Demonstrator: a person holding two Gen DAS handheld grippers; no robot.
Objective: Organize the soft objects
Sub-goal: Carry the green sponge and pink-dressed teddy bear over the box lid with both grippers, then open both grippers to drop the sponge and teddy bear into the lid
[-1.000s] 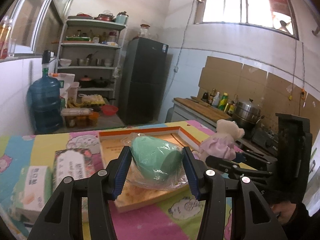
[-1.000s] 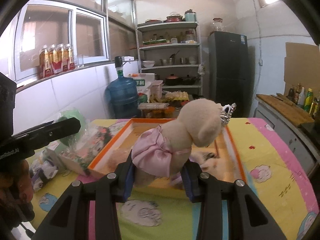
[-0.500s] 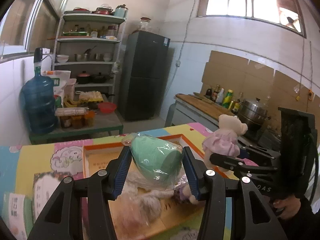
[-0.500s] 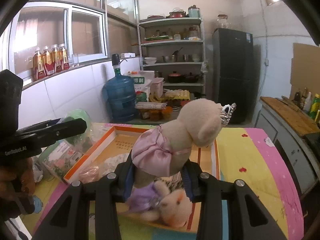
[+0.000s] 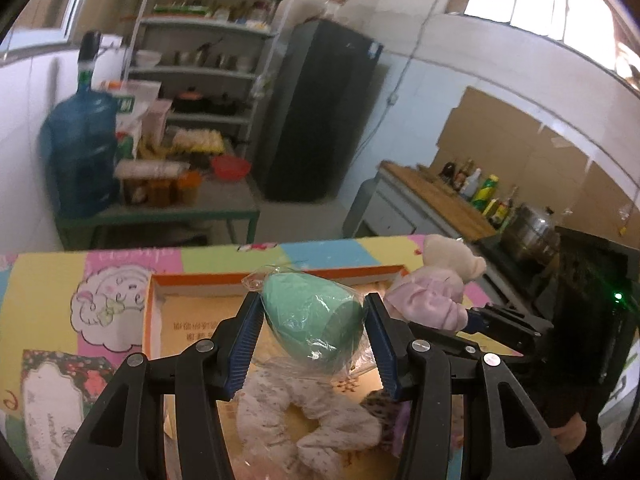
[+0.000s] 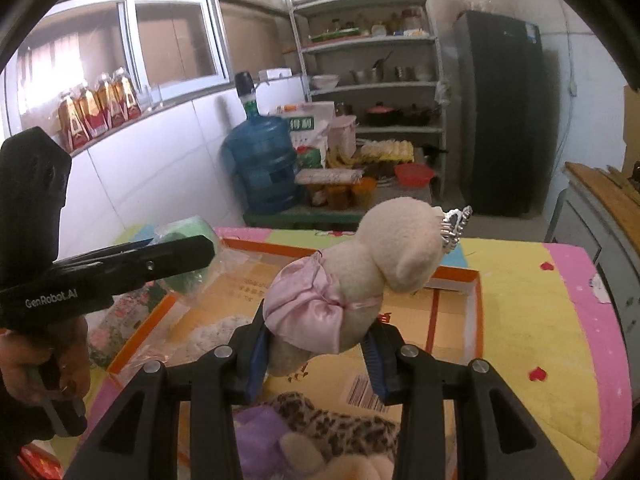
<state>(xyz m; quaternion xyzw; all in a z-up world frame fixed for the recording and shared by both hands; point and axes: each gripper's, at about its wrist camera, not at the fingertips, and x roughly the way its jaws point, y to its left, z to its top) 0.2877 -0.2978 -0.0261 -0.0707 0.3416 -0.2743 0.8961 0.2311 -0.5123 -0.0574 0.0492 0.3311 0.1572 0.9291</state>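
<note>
My left gripper (image 5: 314, 336) is shut on a green sponge in a clear bag (image 5: 310, 318) and holds it above the orange-rimmed cardboard box (image 5: 276, 278). My right gripper (image 6: 316, 354) is shut on a cream teddy bear in a pink dress (image 6: 352, 280), held above the same box (image 6: 452, 308). The bear also shows at the right of the left wrist view (image 5: 436, 292), and the sponge at the left of the right wrist view (image 6: 188, 256). A pale spotted soft toy (image 5: 304, 412) lies in the box. A leopard-print toy (image 6: 340, 428) and a purple one (image 6: 258, 440) lie below the bear.
The box rests on a table with a colourful cartoon cloth (image 6: 540, 320). A flowered packet (image 5: 52, 396) lies left of the box. Behind stand a blue water jug (image 6: 262, 168), a shelf rack (image 6: 372, 84), a dark fridge (image 6: 500, 112) and a kitchen counter (image 5: 436, 200).
Both grippers have moved forward over the box with their loads still held. The toys lying inside the box have come into view beneath them.
</note>
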